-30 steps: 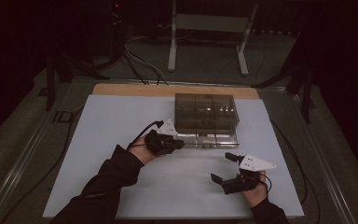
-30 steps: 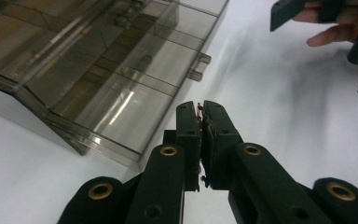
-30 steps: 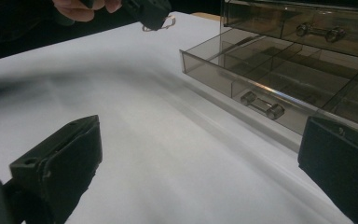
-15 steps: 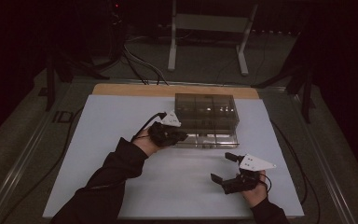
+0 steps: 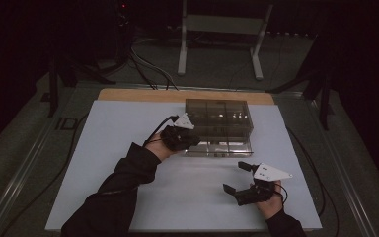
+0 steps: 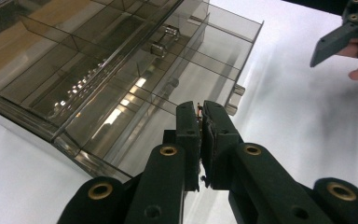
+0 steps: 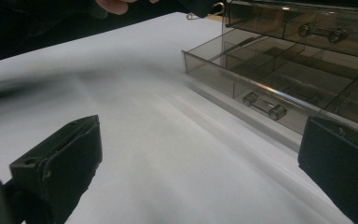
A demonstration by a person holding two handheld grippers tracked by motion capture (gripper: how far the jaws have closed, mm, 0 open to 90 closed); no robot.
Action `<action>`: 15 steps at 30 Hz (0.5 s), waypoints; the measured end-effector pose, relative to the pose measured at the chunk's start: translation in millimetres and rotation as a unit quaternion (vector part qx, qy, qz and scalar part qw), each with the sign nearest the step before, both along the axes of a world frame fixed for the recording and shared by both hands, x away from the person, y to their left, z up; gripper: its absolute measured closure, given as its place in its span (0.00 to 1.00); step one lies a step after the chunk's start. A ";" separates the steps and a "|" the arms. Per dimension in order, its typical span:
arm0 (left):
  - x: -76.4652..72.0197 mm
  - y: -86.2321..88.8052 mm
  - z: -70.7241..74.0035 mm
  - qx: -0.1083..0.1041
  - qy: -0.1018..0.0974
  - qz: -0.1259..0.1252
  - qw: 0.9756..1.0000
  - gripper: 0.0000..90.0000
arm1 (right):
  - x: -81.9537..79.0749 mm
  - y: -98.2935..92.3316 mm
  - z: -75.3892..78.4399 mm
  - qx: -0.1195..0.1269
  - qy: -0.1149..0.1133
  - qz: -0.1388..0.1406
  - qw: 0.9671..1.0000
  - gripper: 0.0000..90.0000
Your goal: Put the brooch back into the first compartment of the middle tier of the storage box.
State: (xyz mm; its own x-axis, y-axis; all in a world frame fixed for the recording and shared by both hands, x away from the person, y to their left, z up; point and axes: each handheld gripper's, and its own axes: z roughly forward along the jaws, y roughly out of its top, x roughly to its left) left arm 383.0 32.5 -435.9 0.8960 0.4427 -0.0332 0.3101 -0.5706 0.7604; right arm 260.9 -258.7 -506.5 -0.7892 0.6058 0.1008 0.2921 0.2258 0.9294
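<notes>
1. White table top (image 5: 128, 148), wide and mostly bare, with a strip of wood along the far edge.
2. Smoky clear plastic drawer box (image 5: 218, 114) at the far middle of the table, split into many small compartments; bottom drawer (image 7: 261, 70) pulled out toward the near side, apparently empty.
3. Left gripper (image 6: 201, 122) just above the open drawer's left end, jaws pressed together on something tiny and coppery; too small to name.
4. Right gripper (image 5: 239, 178) low over the near right of the table, well apart from the box, jaws spread wide and empty.
5. Small bar handle (image 7: 264, 105) on the drawer front, shiny and rounded.
6. Handling, as a judgement: box probably light, stiff and brittle, smooth enough to slide on the table; best held by the bar handle for the drawer, or by the outer walls for the whole box, with gentle pressure.
</notes>
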 end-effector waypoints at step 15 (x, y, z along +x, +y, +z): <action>12.9 -11.2 -23.9 0.002 0.015 0.010 1.000 0.96 | -0.3 -0.8 0.5 0.003 0.000 0.002 1.000 0.00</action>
State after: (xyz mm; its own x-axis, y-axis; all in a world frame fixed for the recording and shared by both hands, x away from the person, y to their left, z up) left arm 395.8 21.3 -459.8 0.8858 0.4604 -0.0580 0.3438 -0.5671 0.7485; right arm 260.7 -259.5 -506.0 -0.7918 0.6017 0.1044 0.2908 0.2211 0.9309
